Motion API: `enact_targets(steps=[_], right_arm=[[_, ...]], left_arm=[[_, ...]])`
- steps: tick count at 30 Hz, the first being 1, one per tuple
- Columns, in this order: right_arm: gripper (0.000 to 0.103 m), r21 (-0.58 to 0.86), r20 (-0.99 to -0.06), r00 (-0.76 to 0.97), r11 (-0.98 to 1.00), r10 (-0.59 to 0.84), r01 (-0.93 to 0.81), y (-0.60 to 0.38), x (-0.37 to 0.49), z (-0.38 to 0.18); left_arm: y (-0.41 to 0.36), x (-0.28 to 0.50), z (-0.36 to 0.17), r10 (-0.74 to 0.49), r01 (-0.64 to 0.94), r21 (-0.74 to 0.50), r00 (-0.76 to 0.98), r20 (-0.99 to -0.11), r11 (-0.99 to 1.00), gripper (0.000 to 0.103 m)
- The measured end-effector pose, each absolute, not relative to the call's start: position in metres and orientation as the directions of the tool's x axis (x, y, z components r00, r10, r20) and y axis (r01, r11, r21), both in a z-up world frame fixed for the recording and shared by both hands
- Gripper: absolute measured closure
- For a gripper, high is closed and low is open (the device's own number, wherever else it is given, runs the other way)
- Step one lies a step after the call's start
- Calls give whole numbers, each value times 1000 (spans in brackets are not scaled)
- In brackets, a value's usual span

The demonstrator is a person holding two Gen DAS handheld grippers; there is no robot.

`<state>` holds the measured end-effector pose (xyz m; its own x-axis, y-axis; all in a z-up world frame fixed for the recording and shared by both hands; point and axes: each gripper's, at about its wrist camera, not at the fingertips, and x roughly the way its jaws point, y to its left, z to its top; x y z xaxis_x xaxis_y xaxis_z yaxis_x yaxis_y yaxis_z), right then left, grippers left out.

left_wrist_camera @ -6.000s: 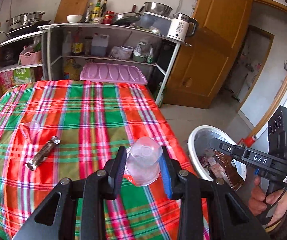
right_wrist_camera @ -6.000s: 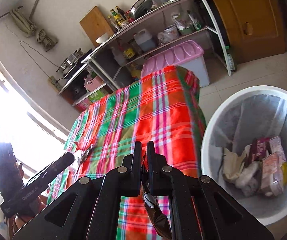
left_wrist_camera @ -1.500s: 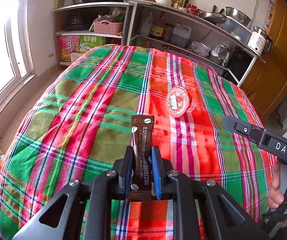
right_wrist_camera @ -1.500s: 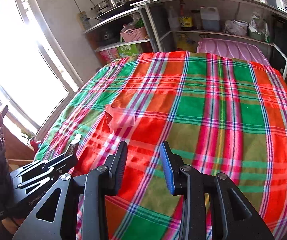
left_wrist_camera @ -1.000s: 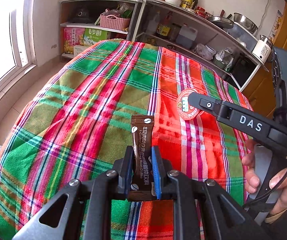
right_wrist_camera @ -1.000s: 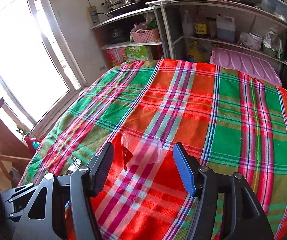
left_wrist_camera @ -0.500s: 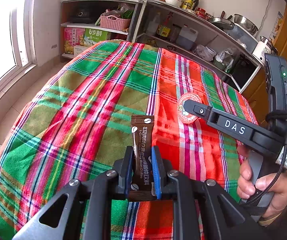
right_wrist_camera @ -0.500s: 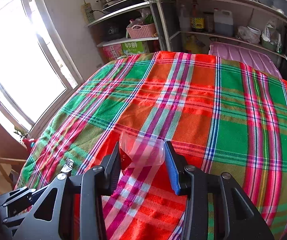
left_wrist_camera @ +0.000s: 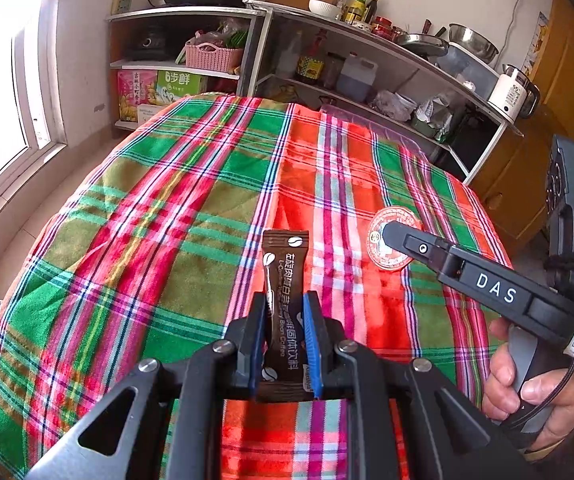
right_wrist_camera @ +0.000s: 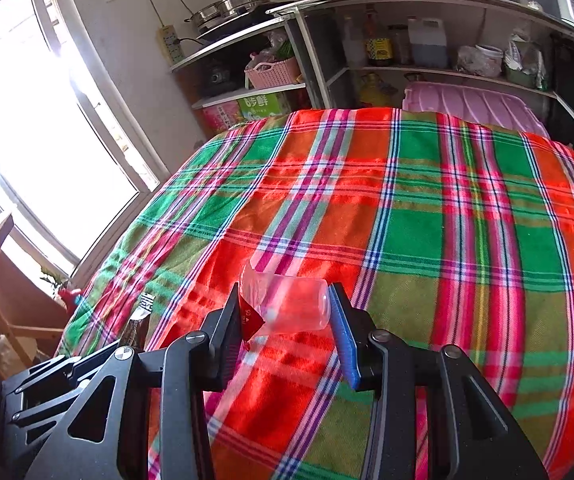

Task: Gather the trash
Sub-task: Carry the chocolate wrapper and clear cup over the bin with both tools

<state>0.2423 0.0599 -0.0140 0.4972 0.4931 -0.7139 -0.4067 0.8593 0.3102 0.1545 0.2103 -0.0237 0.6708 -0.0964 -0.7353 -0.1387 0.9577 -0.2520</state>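
Observation:
My left gripper (left_wrist_camera: 285, 300) is shut on a brown coffee sachet (left_wrist_camera: 285, 256), which sticks up between the blue pads above the plaid tablecloth (left_wrist_camera: 147, 220). A clear plastic cup (right_wrist_camera: 291, 304) lies on its side between the pads of my right gripper (right_wrist_camera: 284, 292), and both pads press on it. Its red foil lid (left_wrist_camera: 397, 214) faces the left wrist camera, partly behind a right fingertip (left_wrist_camera: 391, 234). In the right wrist view, the left gripper (right_wrist_camera: 119, 354) is at the lower left with the sachet end (right_wrist_camera: 143, 308) poking out.
Metal shelves (left_wrist_camera: 367, 92) with pots, bottles and a kettle line the far wall behind the table. A pink lidded bin (right_wrist_camera: 471, 108) stands under them. A window (right_wrist_camera: 47, 140) and a wooden chair (right_wrist_camera: 7, 280) are to the left. A hand (left_wrist_camera: 527, 380) holds the right gripper's handle.
The right gripper's jaws came together from wide apart onto the clear cup. In the left wrist view the right gripper has drawn back toward the right with it. The left gripper keeps the sachet.

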Motion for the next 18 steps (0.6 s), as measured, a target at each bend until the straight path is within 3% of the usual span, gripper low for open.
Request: enact_targets(steps=[18], right_arm=[[61,285,-667,614,906,423,-314,-52,189,22]], left_arm=[[102,144,12,-168,45,-192,700,-695,980,84]])
